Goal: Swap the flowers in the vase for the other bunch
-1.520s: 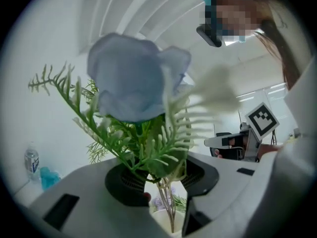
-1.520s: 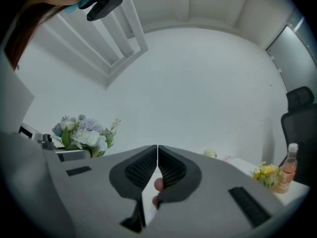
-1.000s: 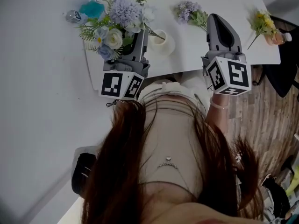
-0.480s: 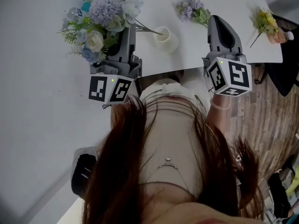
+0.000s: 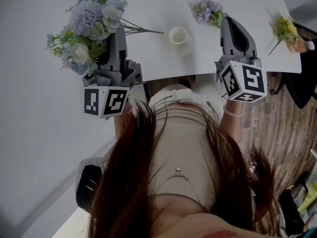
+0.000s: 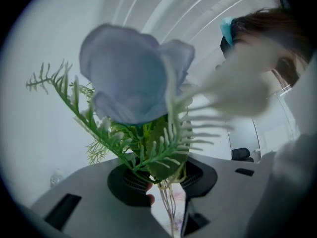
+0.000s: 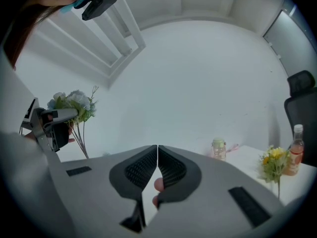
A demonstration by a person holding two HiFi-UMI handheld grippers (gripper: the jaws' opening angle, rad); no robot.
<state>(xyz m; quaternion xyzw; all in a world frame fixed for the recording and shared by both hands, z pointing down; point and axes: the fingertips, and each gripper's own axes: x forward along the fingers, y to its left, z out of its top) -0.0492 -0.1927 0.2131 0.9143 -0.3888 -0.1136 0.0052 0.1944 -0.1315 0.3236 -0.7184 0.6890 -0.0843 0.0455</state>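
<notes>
- Two grippers are seen. One cube with square markers is carried on each: the left cube (image 5: 104,100) and the right cube (image 5: 242,81).
- The left gripper (image 5: 116,39) is clenched on the stems (image 6: 168,202) of one blue and white bunch (image 5: 86,29). In the left gripper view the thin stems and green leaves are pinched between its two dark pads.
- This bunch is held in the air above the left part of the white table (image 5: 148,4). Its blooms are turned left and its stems trail to the right.
- One small white vase (image 5: 179,35) is stood upright on the table. It lies to the right of the held bunch and is not touched by the stem ends.
- The right gripper (image 5: 229,20) is clamped tight with nothing between its jaws. In the right gripper view its two ribbed pads are pressed together.
- Three bunches are counted in all. One purple bunch (image 5: 210,13) is laid on the table, between the vase and the right gripper's tip.
- One yellow bunch (image 5: 286,29) is placed near the table's right corner, just beside one bottle (image 5: 299,44).
- One small jar (image 7: 218,149) with a pale lid is seen on the table in the right gripper view.
</notes>
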